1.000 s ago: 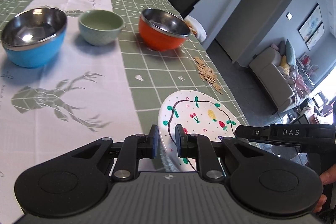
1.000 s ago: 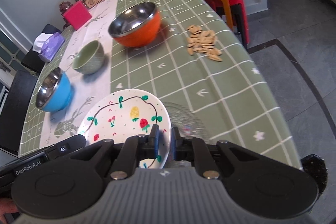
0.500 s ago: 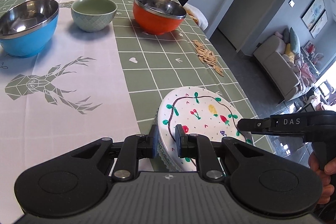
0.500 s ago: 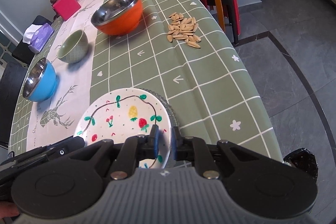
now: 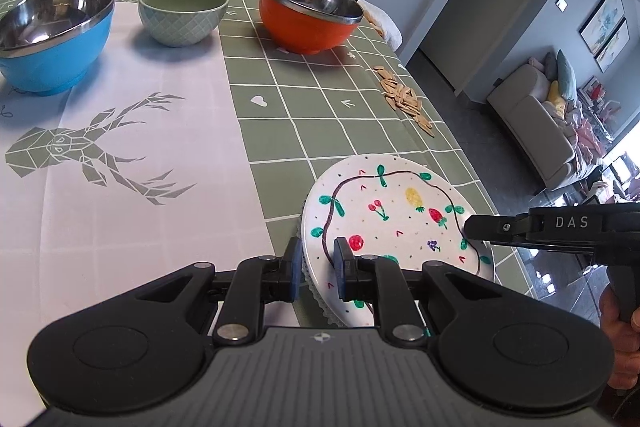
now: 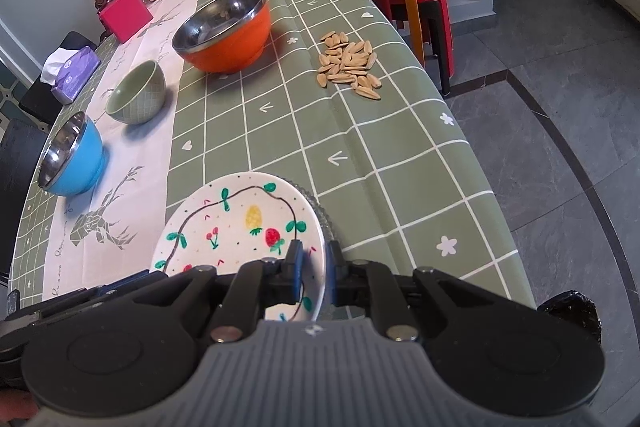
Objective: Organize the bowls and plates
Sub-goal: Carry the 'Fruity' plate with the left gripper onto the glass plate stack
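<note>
Left wrist view: both tongs, left gripper [image 5: 316, 263] and right gripper [image 6: 312, 263], clamped on white fruit-painted ceramic plate [image 5: 394, 215], stacked over ribbed glass plate [image 6: 322, 217]. Beyond plate: orange steel-lined bowl [image 5: 308, 13], green ceramic bowl [image 5: 183, 11], blue steel-lined bowl [image 5: 52, 35], unstacked.

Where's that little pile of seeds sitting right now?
The seeds lie loose on the green checked tablecloth near the table's right edge, just right of the orange bowl and beyond the painted plate.
</note>
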`<state>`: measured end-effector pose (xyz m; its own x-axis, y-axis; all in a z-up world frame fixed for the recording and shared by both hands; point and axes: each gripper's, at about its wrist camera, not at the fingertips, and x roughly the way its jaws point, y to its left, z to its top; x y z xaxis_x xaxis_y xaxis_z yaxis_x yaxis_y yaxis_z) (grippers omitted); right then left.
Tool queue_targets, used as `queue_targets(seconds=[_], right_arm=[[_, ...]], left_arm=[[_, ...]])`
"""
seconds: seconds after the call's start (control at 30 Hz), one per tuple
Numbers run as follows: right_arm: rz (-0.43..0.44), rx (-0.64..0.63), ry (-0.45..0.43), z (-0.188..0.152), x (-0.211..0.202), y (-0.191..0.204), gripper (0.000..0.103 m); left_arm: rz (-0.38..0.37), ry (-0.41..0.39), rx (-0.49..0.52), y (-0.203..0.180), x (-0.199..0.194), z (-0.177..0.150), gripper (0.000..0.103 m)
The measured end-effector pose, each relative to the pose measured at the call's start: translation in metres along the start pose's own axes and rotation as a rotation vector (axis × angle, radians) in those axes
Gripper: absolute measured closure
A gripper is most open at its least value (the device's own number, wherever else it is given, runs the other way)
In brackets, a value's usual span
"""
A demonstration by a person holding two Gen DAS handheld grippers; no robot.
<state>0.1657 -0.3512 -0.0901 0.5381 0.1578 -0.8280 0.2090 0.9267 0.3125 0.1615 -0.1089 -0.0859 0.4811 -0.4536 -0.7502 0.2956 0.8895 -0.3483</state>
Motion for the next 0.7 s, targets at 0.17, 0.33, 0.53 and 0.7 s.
queue_targets(seconds=[0.17,0.33,0.53,0.7], right_arm=[[-0.002,-0.010,-0.001,-0.0005,0.0003,0.0019,0.090],[-0.018,-0.009,-0.010,-0.0007,-0.0008,0.0024,0.089],[-0.015,-0.009,-0.020,-0.0004,-0.0024,0.0028,0.087],[-0.012,-0.003,-0.023,-0.0002,-0.0026,0.0021,0.085]], left_arm=[[0.007,0.000,0.005,-0.0017,0.0001,0.0001,0.085],[0.005,0.000,0.002,-0.0008,0.0003,0.0007,0.085],[0.005,0.001,0.000,-0.0012,0.0010,0.0007,0.084],[0.025,0.004,0.015,-0.0029,0.0000,0.0004,0.079]])
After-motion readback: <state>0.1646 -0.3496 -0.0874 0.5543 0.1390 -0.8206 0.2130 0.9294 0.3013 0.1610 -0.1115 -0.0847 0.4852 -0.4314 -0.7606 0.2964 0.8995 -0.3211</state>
